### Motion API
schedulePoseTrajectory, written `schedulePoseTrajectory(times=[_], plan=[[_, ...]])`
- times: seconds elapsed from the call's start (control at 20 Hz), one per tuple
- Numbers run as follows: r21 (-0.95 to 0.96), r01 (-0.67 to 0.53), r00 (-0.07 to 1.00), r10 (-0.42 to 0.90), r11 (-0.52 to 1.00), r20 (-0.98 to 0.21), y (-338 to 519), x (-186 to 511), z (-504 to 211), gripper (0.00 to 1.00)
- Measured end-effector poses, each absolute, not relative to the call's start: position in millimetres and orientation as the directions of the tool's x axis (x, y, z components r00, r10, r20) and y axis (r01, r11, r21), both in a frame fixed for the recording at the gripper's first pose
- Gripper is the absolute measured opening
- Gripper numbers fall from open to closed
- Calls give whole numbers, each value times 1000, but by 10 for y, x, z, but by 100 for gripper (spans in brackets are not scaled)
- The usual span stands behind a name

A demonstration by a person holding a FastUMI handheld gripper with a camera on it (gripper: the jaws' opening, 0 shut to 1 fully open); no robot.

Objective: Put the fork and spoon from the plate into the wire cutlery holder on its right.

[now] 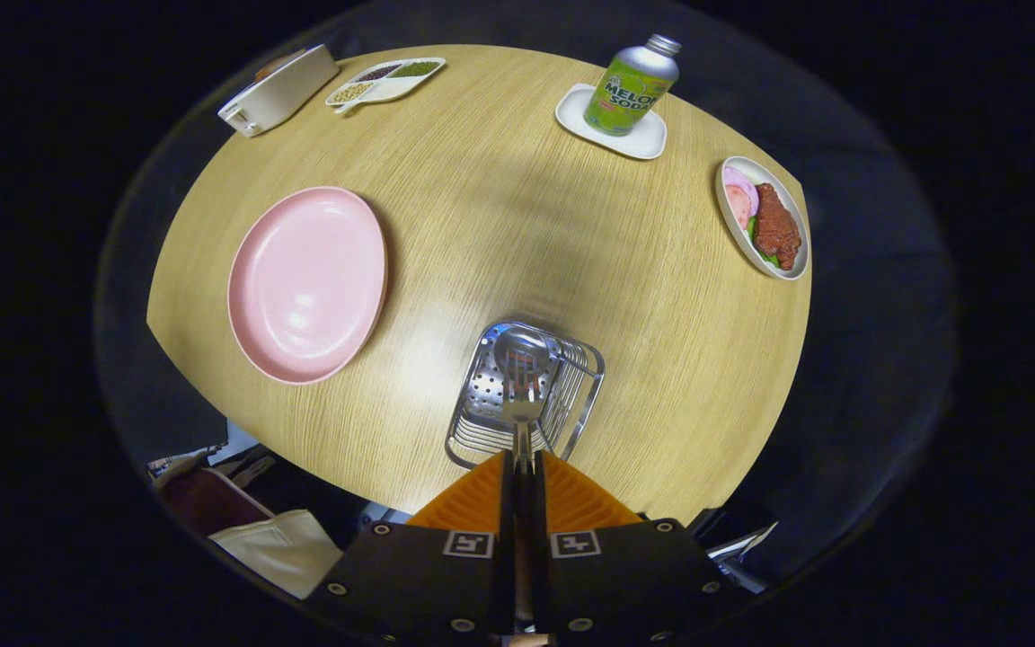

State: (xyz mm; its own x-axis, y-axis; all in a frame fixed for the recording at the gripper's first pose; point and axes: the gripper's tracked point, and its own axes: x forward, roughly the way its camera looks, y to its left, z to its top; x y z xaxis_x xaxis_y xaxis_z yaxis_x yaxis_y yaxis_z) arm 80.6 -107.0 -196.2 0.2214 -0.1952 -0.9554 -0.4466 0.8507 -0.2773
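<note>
Gripper (524, 460): fingers pressed together on the handle of one utensil, apparently the spoon (522, 368), its bowl hanging head-down over the wire cutlery holder (526, 391) so it can drop straight in.
Wire cutlery holder: upright on the table (482, 216), right of the pink plate (306, 283).
Pink plate: bare; fork cannot be made out, possibly already in the holder.
Elsewhere, well apart: soda bottle (632, 85) on a white coaster (652, 139), food dish (765, 220).

Gripper (524, 463) clamped on fork (523, 395) handle, tines held over wire cutlery holder (526, 395), spoon (520, 346) inside, pink plate (307, 283) leftward.
</note>
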Motion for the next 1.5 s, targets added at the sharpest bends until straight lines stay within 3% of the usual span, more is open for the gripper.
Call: schedulePoseTrajectory(times=[0.15,0.2,0.25,0.4,0.65,0.95,1.25,1.5], plan=[[-263,-445,247,-165,856,-955,-994,829,-1889,14],[-257,-443,263,-150,859,-953,-960,850,-1869,29],[-251,-435,284,-133,864,-950,-922,860,-1821,37],[-220,-395,374,-63,892,-925,-775,903,-1592,100],[-167,-333,645,95,928,-758,-423,1060,-719,100],[-88,-217,915,171,972,-366,-296,934,485,100],[-73,-162,987,161,984,-25,-291,562,1051,99],[6,-122,979,120,992,166,-367,318,1246,99]])
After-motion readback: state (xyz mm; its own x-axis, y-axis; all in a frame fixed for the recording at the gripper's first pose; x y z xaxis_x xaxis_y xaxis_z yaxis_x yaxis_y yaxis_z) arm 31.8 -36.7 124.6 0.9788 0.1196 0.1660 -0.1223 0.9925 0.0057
